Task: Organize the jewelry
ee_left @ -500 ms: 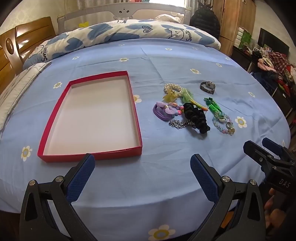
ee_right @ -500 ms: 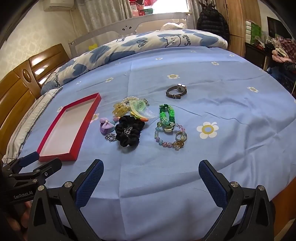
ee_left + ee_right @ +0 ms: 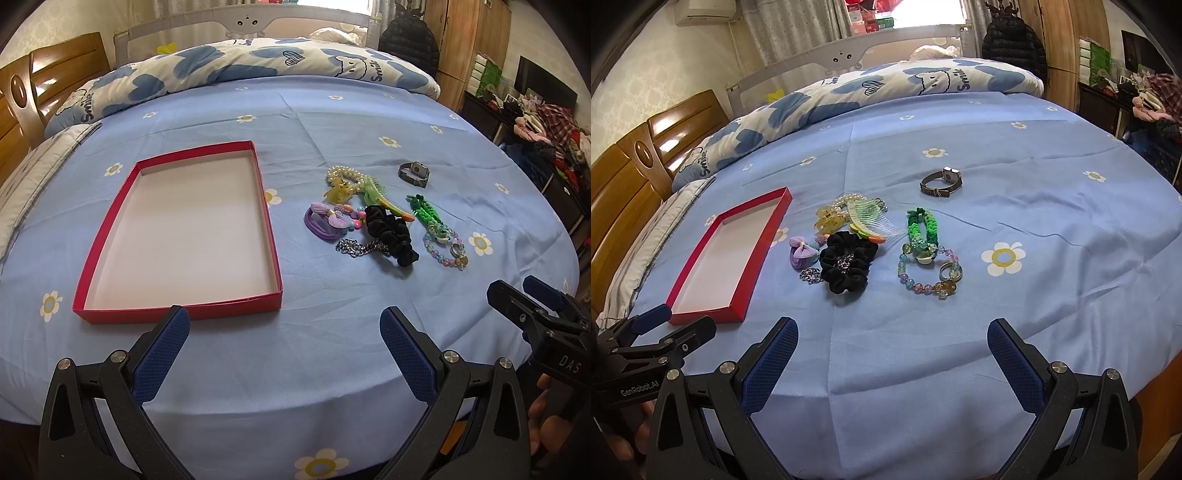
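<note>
An empty red tray [image 3: 177, 308] [image 3: 705, 317] lies on the blue bedsheet. To its right is a heap of jewelry: a black scrunchie [image 3: 391, 234] [image 3: 847, 264], purple hair tie [image 3: 325, 221] [image 3: 801, 254], silver chain [image 3: 351, 247], pearl bracelet [image 3: 343, 173], green comb [image 3: 873, 219], green braided band [image 3: 424, 212] [image 3: 921, 225], beaded bracelet [image 3: 445, 249] [image 3: 925, 275] and a watch [image 3: 413, 173] [image 3: 940, 182]. My left gripper [image 3: 284, 332] is open and empty, near the tray's front edge. My right gripper [image 3: 892, 347] is open and empty, short of the heap.
A folded cloud-print quilt [image 3: 258, 62] lies across the far side of the bed. A wooden headboard [image 3: 635, 158] stands at the left. A cluttered dark cabinet with clothes [image 3: 546, 125] stands to the right of the bed.
Both grippers have moved slightly forward toward the tray and heap. Nothing on the bed has moved.
</note>
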{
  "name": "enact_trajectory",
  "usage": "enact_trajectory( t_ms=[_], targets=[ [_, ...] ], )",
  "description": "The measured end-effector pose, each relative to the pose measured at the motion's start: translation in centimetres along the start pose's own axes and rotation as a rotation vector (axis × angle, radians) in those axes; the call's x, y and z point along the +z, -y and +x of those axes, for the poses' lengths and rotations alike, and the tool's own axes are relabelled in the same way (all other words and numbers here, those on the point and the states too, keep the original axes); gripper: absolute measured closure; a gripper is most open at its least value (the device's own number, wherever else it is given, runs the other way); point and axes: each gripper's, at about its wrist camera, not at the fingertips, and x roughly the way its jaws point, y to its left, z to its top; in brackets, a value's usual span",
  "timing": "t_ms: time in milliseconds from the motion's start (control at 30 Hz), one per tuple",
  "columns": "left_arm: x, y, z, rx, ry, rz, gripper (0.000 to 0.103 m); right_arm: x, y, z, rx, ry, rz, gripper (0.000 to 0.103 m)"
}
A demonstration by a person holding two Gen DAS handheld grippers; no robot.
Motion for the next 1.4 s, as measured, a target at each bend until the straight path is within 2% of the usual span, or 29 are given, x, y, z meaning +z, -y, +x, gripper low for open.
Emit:
enact_trajectory(
  t_ms=[567, 767, 867, 1033, 1300, 1400],
  targets=[
    [0.2, 0.6, 0.7, -0.008, -0.016, 0.005, 0.0, -0.4, 0.2, -0.3, 0.012, 0.002, 0.021, 0.0],
    [0.3, 0.9, 1.0, -0.01, -0.022, 0.009, 0.0, -0.3, 0.7, -0.2, 0.057, 0.022, 0.055, 0.0],
    [0.3, 0.9, 1.0, -0.011, -0.024, 0.009, 0.0, -0.3, 0.7, -0.1, 0.024, 0.016, 0.027, 0.0],
    [0.3, 0.9, 1.1, -0.018, -0.028, 0.008, 0.0, -0.2, 0.9, -0.2, 0.04, 0.04, 0.038, 0.0],
    [1.7, 1.3, 2.3, -0.086, -0.041, 0.01, 0.0, 0.1, 1.7, 0.3, 0.053, 0.048, 0.04, 0.0],
    [2.4, 2.0, 2.8, -0.117, -0.047, 0.019, 0.004, 0.5, 2.4, 0.7, 0.061, 0.055, 0.045, 0.001]
  ],
)
